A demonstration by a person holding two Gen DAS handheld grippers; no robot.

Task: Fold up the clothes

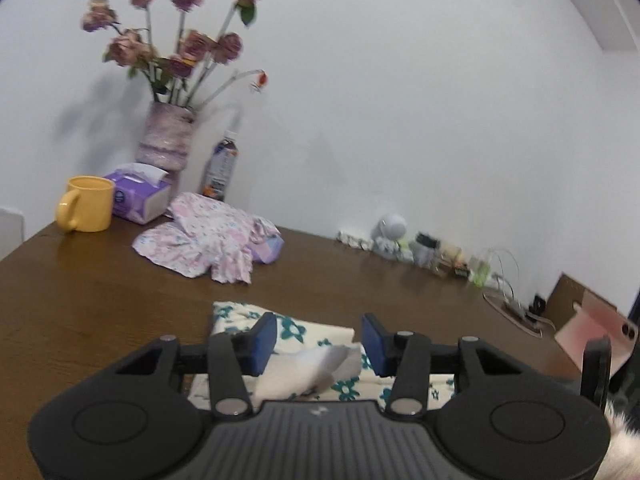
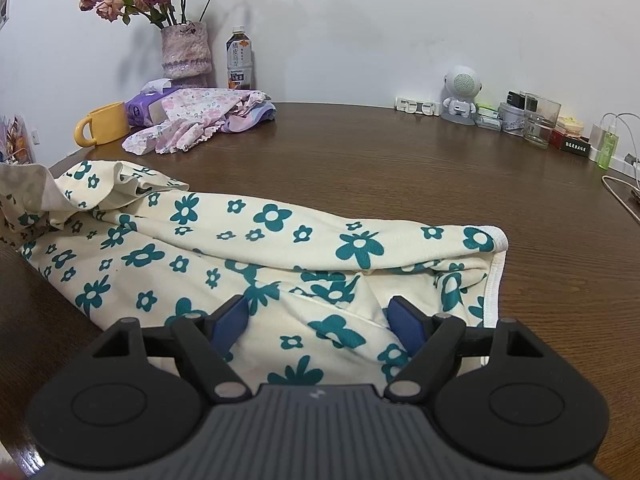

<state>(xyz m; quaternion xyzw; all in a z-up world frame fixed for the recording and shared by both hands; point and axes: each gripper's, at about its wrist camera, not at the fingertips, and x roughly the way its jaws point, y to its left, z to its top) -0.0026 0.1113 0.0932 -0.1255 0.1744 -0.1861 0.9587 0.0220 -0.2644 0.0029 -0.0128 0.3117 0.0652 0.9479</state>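
The cream garment with teal flowers [image 2: 248, 248] is lying across the lower middle of the right wrist view on the brown wooden table [image 2: 400, 160], partly doubled over, and the right gripper [image 2: 320, 322] is sitting over its near edge with its 2 blue pads [image 2: 230, 322] spread apart and gripping nothing. In the left wrist view the left gripper [image 1: 319, 340] is likewise standing with jaws apart above the same cloth [image 1: 296, 330], and a pale flap [image 1: 312, 368] is rising between them without being pinched. The likely trouble is that either claw could be closing on 1 layer only, or on the loose flap, so the fold drags crooked and the bunched, ruffled end at the left of the right view is staying crumpled. A wide sweep toward the upper left could also be snagging the pink floral garment [image 2: 192, 118] or nudging the yellow mug [image 2: 106, 124]. Both gripper bodies are hiding the nearest cloth edge, the garment's left end is running out of frame, and the left view is blurred, so how many layers lie under the pads cannot be told.
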